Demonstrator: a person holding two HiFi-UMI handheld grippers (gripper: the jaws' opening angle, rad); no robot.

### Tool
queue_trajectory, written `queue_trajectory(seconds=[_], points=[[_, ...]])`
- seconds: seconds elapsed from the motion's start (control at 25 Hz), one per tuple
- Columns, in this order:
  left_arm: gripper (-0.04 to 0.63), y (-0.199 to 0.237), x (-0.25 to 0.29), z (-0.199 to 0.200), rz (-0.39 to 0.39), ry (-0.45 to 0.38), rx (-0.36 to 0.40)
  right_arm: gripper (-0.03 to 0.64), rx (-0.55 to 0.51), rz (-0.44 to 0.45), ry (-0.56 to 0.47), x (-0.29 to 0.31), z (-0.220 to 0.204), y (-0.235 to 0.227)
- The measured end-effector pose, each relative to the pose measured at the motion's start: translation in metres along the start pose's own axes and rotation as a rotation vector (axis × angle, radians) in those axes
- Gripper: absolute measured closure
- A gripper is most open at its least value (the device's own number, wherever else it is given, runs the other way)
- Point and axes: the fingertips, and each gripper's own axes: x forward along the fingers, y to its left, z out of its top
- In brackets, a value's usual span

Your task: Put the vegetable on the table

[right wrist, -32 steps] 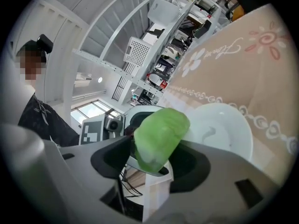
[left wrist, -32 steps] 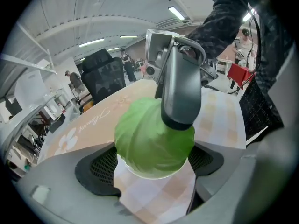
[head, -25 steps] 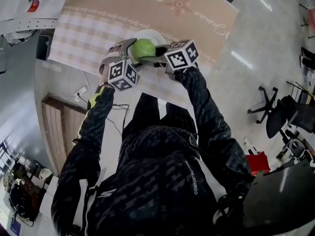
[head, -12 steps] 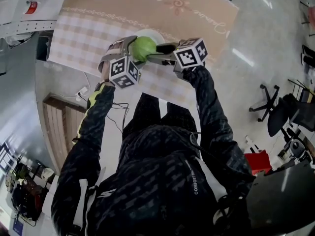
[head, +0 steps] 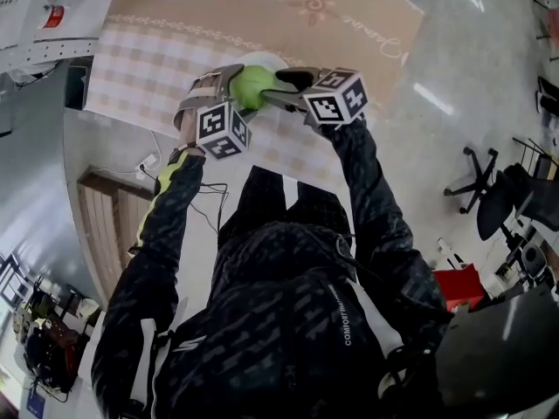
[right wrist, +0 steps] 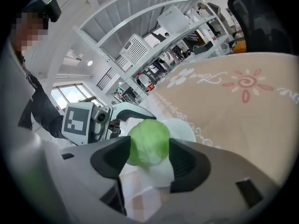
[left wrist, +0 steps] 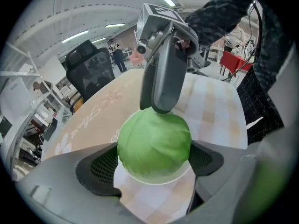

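Right tool (head: 278, 92) edged rightward (cabbage (head: 251, 85) gripped).

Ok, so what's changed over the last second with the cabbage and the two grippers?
The right gripper has shifted a little to the person's right, and the left gripper has edged slightly farther over the table. Nothing was taken hold of or let go. As before, both grippers clamp the cabbage over the white bowl on the checked tablecloth.
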Motion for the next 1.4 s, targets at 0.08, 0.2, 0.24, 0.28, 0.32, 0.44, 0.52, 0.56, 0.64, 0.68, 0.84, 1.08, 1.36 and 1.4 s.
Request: queue_trajectory(seconds=[0.08, 0.2, 0.24, 0.28, 0.32, 0.44, 0.52, 0.56, 0.64, 0.68, 0.84, 1.08, 1.36, 1.4], points=[[0.138, -0.002, 0.002, 0.004, 0.003, 0.021, 0.019, 0.356, -0.016, -0.005, -0.001, -0.003, 0.000, 0.000], [0.138, 0.000, 0.003, 0.006, 0.004, 0.036, 0.038, 0.354, -0.052, -0.021, 0.012, -0.001, 0.002, 0.000], [0.138, 0.001, 0.003, 0.006, 0.006, 0.038, 0.039, 0.358, -0.066, -0.027, 0.018, -0.001, 0.003, 0.000], [0.138, 0.002, 0.003, 0.005, 0.008, 0.039, 0.040, 0.359, -0.078, -0.032, 0.022, 0.000, 0.003, 0.000], [0.138, 0.002, 0.003, 0.005, 0.010, 0.041, 0.043, 0.357, -0.088, -0.035, 0.026, 0.001, 0.003, 0.000], [0.137, 0.008, 0.000, -0.001, 0.015, 0.043, 0.055, 0.354, -0.105, -0.042, 0.023, 0.007, 0.008, 0.002], [0.133, 0.008, 0.001, -0.001, 0.015, 0.046, 0.070, 0.355, -0.106, -0.046, 0.016, 0.008, 0.008, 0.002], [0.133, 0.006, 0.002, 0.001, 0.014, 0.049, 0.079, 0.356, -0.106, -0.047, 0.014, 0.007, 0.007, 0.001], [0.130, 0.002, 0.004, 0.005, 0.010, 0.051, 0.090, 0.359, -0.111, -0.050, 0.013, 0.003, 0.004, 0.000], [0.130, 0.001, 0.005, 0.007, 0.008, 0.049, 0.089, 0.357, -0.116, -0.052, 0.015, 0.003, 0.004, 0.001], [0.130, 0.002, 0.003, 0.006, 0.013, 0.024, 0.063, 0.354, -0.120, -0.053, 0.023, 0.002, 0.004, 0.001], [0.129, 0.004, 0.000, 0.005, 0.041, -0.014, 0.028, 0.353, -0.111, -0.047, 0.029, 0.002, 0.003, 0.000], [0.129, 0.004, -0.003, 0.002, 0.064, -0.029, 0.014, 0.353, -0.109, -0.050, 0.034, 0.003, 0.001, 0.000], [0.129, 0.004, -0.004, 0.002, 0.064, -0.028, 0.007, 0.354, -0.116, -0.056, 0.041, 0.004, 0.000, 0.000]])
